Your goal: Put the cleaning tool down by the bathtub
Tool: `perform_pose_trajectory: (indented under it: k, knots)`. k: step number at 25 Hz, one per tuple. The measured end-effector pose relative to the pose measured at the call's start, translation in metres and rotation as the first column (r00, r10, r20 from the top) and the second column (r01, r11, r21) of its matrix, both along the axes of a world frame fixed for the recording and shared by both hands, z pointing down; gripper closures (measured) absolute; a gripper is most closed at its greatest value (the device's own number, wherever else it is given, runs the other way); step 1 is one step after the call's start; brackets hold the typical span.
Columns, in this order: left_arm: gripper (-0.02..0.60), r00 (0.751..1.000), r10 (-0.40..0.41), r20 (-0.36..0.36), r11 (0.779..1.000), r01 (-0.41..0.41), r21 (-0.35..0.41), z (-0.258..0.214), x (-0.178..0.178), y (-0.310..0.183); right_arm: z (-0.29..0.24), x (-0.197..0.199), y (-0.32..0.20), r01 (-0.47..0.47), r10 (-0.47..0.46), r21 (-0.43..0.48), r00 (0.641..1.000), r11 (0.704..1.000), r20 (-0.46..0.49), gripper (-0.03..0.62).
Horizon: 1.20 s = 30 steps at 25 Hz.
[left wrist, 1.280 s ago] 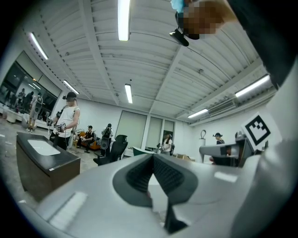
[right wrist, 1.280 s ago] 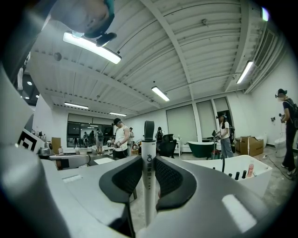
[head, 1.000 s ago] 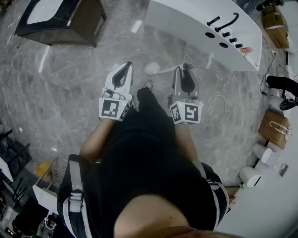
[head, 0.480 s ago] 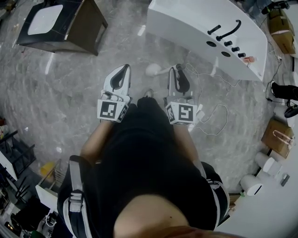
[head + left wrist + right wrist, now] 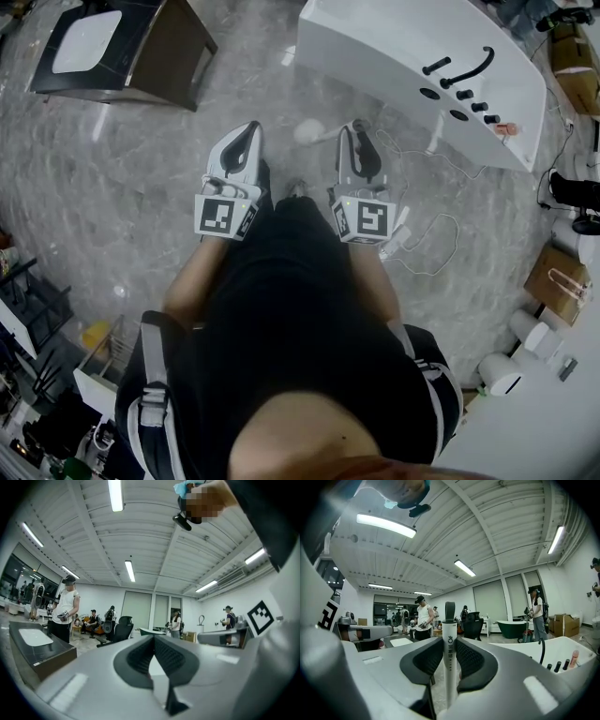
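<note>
Item: cleaning tool (image 5: 448,654), a white handle with a rounded white head (image 5: 307,134). Location: clamped crosswise between the closed pads of the right tongs (image 5: 449,641), carried over the grey stone floor (image 5: 141,187) close to the near end of the white bathtub (image 5: 394,56). Left tongs (image 5: 153,641): pads meeting at the tips, nothing held. Status: approach to the tub appears largely complete. Tool not yet set down. Outstanding: lower it to the floor beside the tub wall and release the grip.
</note>
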<state>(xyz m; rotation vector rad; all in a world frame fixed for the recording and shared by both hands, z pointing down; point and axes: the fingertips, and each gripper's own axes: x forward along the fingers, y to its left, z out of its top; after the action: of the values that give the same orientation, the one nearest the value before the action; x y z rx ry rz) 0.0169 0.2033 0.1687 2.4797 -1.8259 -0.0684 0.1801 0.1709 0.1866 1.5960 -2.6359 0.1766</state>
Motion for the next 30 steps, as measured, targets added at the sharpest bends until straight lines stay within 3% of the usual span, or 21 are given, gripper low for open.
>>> perform_pose_trajectory:
  k: [7,15,22,30]
  knots:
    - [0.572,0.999,0.053,0.007,0.999,-0.054,0.01,0.013,-0.018,-0.055,0.013,-0.017,-0.043,-0.041,0.041,-0.007,0.999,0.999,-0.028,0.503]
    - [0.573,0.994,0.104,0.016,0.994,-0.103,-0.038,0.041,-0.057,-0.145,0.049,-0.052,-0.113,-0.106,0.102,-0.057,0.992,0.993,-0.074,0.503]
    - [0.573,0.991,0.129,0.028,0.985,-0.125,-0.116,0.089,-0.085,-0.211,0.094,-0.082,-0.18,-0.142,0.133,-0.099,0.987,0.985,-0.094,0.503]
    - [0.572,0.99,0.143,-0.007,0.974,-0.142,-0.177,0.158,-0.107,-0.279,0.176,-0.12,-0.245,-0.166,0.151,-0.148,0.983,0.975,-0.107,0.503]
